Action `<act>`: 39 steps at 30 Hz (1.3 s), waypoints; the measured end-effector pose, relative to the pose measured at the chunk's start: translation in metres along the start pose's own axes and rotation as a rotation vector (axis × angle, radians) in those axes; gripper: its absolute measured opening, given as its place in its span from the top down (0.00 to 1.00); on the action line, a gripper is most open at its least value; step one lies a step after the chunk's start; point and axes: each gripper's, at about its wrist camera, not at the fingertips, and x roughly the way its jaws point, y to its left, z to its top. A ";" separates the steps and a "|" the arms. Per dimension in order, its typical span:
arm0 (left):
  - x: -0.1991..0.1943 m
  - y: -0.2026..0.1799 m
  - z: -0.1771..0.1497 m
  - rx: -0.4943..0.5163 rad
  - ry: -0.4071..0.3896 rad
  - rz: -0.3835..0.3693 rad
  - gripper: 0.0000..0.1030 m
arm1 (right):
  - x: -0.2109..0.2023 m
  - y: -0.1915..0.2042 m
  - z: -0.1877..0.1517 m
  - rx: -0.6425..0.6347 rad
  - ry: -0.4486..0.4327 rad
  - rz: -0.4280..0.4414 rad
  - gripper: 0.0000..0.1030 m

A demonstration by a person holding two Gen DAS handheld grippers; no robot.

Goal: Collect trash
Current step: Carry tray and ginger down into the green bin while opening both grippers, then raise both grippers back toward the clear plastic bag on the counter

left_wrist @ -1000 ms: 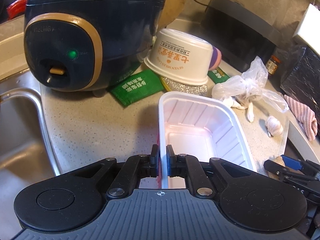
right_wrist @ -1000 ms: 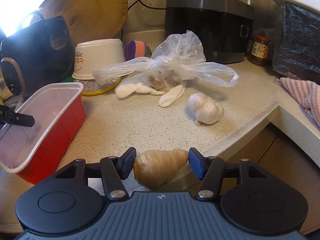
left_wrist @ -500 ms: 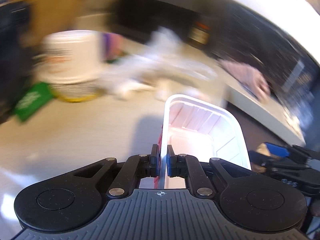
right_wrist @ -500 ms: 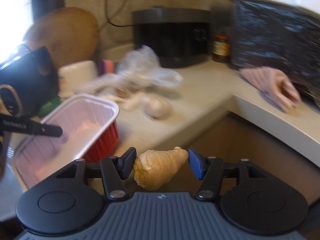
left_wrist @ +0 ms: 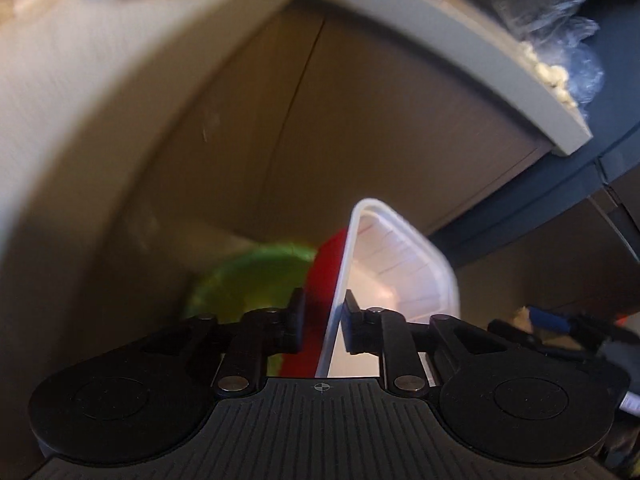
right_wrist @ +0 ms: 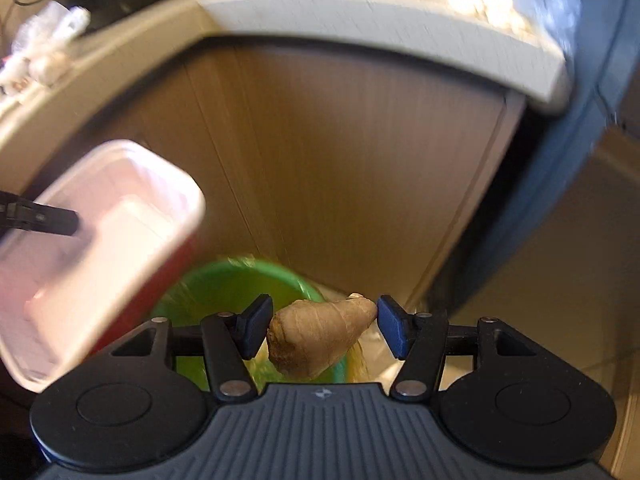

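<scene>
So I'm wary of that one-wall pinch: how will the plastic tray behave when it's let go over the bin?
The tray looks thin-walled and empty, so probably light and a bit flexible. The left tongs pinch only its rim, so it may flex or swing. Released over the green bin, it could drift or catch the edge rather than drop straight.

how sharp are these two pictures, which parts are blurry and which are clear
Left wrist view: the tool and tray rim are sharp; the counter and green bin are smeared by motion. Right wrist view: the tool and ginger are crisp; the tray, bin and counter edge are blurred.
</scene>
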 end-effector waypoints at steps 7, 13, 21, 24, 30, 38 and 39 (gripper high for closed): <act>0.047 0.009 -0.021 -0.038 0.016 0.083 0.78 | 0.072 0.009 -0.025 -0.017 0.171 0.098 0.58; 0.099 0.029 -0.054 -0.065 0.047 0.198 0.78 | 0.109 0.012 -0.032 0.066 0.229 0.200 0.62; 0.127 0.024 -0.076 -0.108 0.160 0.185 0.78 | 0.101 0.019 -0.053 0.010 0.242 0.240 0.62; 0.114 0.022 -0.069 -0.095 0.155 0.174 0.78 | 0.097 0.024 -0.049 -0.013 0.216 0.275 0.62; 0.064 0.017 -0.046 -0.057 0.077 0.127 0.78 | 0.089 0.047 -0.028 -0.059 0.200 0.310 0.57; -0.059 0.002 -0.015 -0.032 -0.201 0.088 0.78 | 0.049 0.079 0.035 -0.163 0.075 0.348 0.43; -0.074 0.001 -0.014 -0.037 -0.235 0.095 0.78 | 0.046 0.083 0.043 -0.167 0.065 0.360 0.41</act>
